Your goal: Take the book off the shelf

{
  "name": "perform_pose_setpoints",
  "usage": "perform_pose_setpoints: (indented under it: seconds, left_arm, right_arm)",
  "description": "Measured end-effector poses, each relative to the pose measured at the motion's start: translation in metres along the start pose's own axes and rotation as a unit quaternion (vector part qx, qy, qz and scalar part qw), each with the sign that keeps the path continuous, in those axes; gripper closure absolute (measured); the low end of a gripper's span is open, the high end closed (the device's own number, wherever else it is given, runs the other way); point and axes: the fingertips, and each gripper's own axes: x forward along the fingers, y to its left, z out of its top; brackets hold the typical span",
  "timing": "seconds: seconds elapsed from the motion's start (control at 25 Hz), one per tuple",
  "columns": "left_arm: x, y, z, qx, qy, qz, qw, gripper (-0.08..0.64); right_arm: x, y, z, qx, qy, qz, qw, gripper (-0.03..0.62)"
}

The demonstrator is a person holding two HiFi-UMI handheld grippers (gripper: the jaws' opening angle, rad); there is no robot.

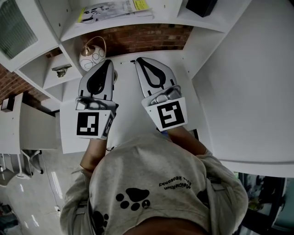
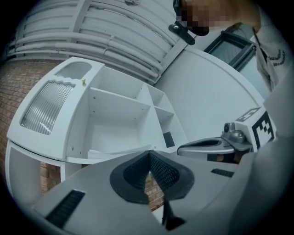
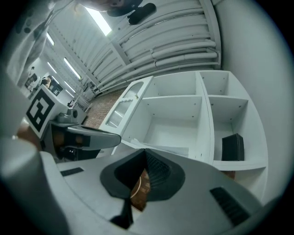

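Observation:
The book point(image 1: 115, 10) lies flat on an upper shelf of the white shelf unit point(image 1: 202, 55); its cover is white with black drawings and a yellow patch. In the left gripper view the book point(image 2: 117, 151) shows as a pale slab just beyond the jaws, and in the right gripper view the book point(image 3: 172, 148) sits on the floor of the middle compartment. My left gripper point(image 1: 109, 63) and right gripper point(image 1: 138, 60) are side by side below that shelf, both shut with nothing between the jaws. Neither touches the book.
A round white ornament with a gold ring point(image 1: 93, 57) stands on the lower shelf just left of the left gripper. A black box point(image 1: 200, 7) is in the compartment to the right of the book. A frosted glass door point(image 1: 16, 27) is at the far left.

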Motion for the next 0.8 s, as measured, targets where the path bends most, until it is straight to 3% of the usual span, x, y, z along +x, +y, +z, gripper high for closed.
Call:
perform_pose_setpoints:
  seconds: [0.32,0.8]
  left_arm:
    - [0.020,0.016,0.007,0.035,-0.006,0.005,0.9994,0.551]
    - [0.045,0.047,0.029,0.106,-0.008,0.015,0.9942,0.551]
  right_arm:
    - [0.022,-0.018,0.010,-0.026,-0.018,0.002,0.999,0.575]
    - [0.055,-0.037,0.020,-0.093,-0.008,0.026,0.995,0.575]
